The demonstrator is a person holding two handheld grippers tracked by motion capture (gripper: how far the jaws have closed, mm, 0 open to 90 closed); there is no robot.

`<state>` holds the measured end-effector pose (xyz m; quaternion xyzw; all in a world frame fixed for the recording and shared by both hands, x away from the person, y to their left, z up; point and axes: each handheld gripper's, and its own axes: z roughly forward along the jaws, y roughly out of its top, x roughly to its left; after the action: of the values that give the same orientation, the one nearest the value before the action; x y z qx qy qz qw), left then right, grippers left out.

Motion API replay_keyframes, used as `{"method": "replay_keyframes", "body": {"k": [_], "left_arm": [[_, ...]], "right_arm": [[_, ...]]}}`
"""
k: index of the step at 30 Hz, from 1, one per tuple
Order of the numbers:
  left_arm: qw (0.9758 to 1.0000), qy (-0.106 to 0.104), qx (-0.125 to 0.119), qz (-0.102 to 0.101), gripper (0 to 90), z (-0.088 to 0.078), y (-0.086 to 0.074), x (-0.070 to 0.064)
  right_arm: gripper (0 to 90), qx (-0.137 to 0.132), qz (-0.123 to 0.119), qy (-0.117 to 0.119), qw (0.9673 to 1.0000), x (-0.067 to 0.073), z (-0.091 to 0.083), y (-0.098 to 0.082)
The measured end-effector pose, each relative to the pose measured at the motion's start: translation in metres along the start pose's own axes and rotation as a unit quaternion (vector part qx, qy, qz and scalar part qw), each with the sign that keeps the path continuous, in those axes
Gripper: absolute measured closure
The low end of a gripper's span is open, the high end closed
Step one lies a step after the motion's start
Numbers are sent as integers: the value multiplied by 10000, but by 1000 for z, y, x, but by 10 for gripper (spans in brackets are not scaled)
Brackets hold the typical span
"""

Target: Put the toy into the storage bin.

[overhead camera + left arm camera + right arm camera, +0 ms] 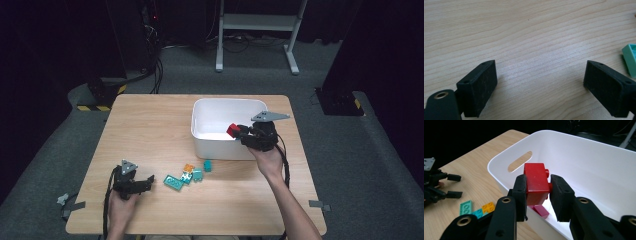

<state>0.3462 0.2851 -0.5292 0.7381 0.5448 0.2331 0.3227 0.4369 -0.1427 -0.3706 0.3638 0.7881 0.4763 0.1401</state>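
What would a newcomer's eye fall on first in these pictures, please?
Probably the red brick, clamped in the right tool just above the near rim of the white bin on the table's far right part. Next, the teal and orange bricks scattered on the wood in front of the bin, with the left tool resting open beside them.

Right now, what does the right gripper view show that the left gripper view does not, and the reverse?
Right gripper view: the right gripper shut on a red brick above the white bin, a dark red piece inside, orange brick on the table. Left gripper view: the left gripper, jaws wide apart, nothing between them. Shared: wooden table, teal brick.
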Motion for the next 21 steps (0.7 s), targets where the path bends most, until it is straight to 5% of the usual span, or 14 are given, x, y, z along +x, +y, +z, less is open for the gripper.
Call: {"method": "replay_keyframes", "body": {"k": [21], "left_arm": [[10000, -1, 1, 0, 115, 0, 0, 0]], "right_arm": [[674, 241, 151, -410, 9988, -17, 17, 6]]}}
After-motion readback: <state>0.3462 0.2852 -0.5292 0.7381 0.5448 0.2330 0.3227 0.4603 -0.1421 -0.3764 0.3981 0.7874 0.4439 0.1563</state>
